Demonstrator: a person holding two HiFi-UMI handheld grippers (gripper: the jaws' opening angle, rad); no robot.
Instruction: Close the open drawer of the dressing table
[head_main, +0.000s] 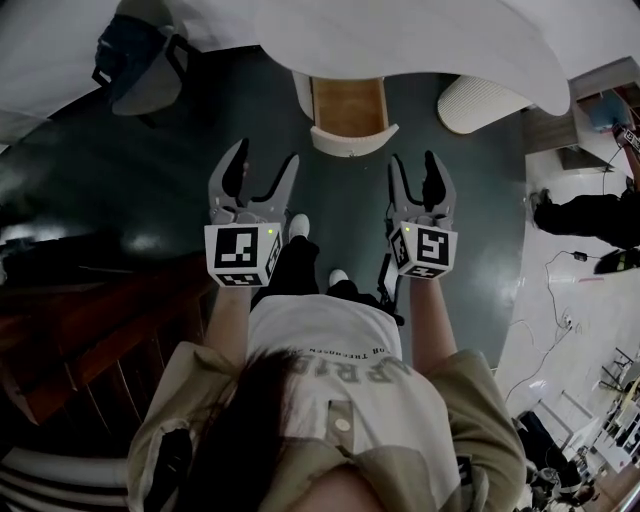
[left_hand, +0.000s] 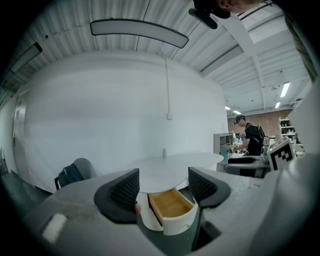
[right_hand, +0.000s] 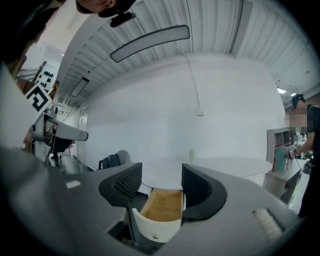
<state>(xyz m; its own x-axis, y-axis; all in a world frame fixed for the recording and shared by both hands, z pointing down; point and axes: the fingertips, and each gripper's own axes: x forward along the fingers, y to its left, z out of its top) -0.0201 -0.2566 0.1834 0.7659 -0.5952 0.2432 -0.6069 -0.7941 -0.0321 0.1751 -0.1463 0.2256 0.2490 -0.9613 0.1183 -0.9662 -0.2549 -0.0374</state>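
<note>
Gaping empty, the left gripper (head_main: 264, 160) and right gripper (head_main: 415, 165) hang short of the drawer (head_main: 348, 108) pulled out from the white dressing table (head_main: 400, 40), its small front knob (right_hand: 155, 236) showing only in the right gripper view.

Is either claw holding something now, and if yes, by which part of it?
Nothing is held. The left claw and the right claw are both open and empty. The open drawer lies ahead, not touched.
</note>
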